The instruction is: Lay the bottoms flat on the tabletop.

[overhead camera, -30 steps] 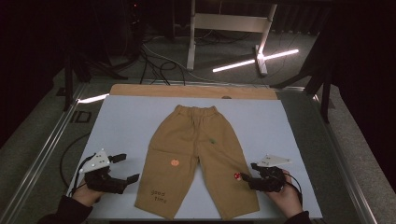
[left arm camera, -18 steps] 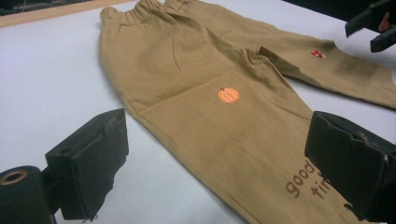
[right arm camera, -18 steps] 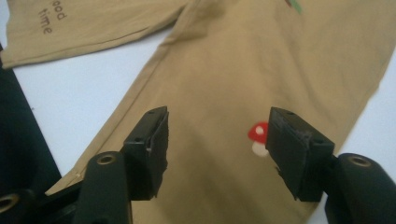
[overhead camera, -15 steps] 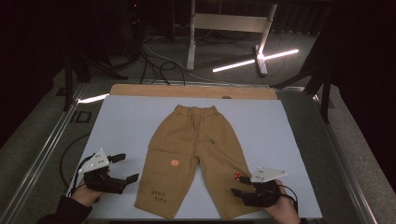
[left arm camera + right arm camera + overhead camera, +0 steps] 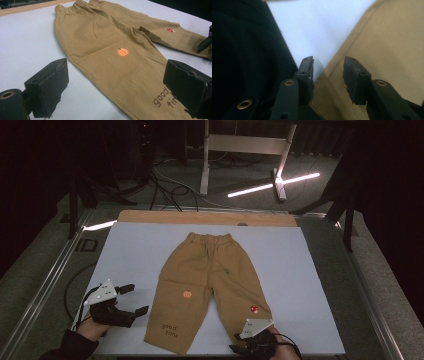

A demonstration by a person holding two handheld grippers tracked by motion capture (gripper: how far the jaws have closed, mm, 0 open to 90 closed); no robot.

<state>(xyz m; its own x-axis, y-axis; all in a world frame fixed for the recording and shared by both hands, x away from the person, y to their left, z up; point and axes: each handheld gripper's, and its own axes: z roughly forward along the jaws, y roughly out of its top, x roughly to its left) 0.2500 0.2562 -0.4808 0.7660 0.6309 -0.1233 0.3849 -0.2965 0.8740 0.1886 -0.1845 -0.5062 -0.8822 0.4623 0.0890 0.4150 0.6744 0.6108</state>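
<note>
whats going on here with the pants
A person is working on tan children's trousers spread flat on a white table, holding a hand-held gripper in each hand. The right hand-held gripper sits at the hem of one leg, its jaws just closing around the fabric edge but not yet pinching it. The left hand-held gripper waits open beside the other leg, touching nothing.
</note>
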